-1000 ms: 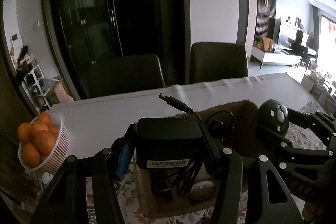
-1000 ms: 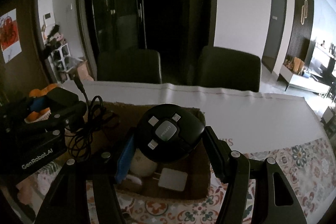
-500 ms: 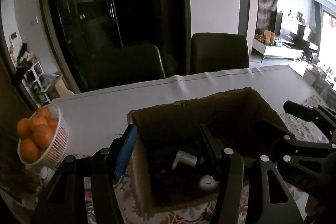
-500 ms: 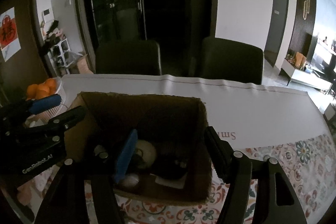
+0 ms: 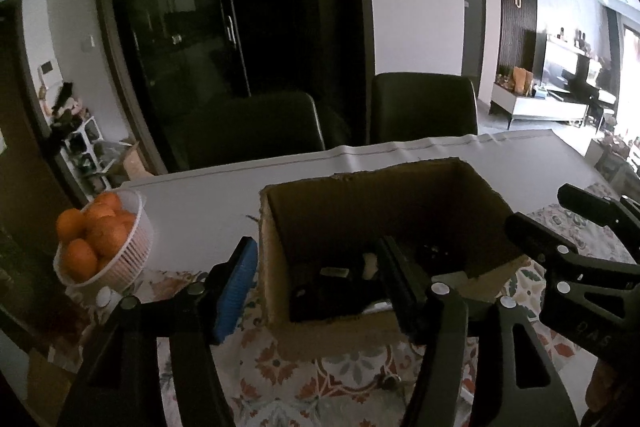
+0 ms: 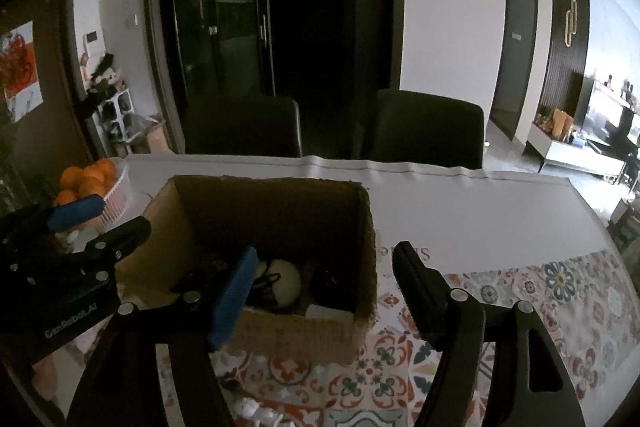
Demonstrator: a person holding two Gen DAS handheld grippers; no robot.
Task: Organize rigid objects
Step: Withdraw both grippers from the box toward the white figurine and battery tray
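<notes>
Both drops done: a second ago your left gripper held the black adapter and your right gripper the round black device; now both jaws are empty and opening, at moderate width, straddling the box walls. Both items have gone into the box, lying among a pale round thing and dark cables; the interior is too dim to pick them out. That pair counts as sorted. Edges: each gripper has one finger inside the box, so lift clear of the cardboard rim before swinging. Open table lies right and beyond; the orange basket crowds the left.
</notes>
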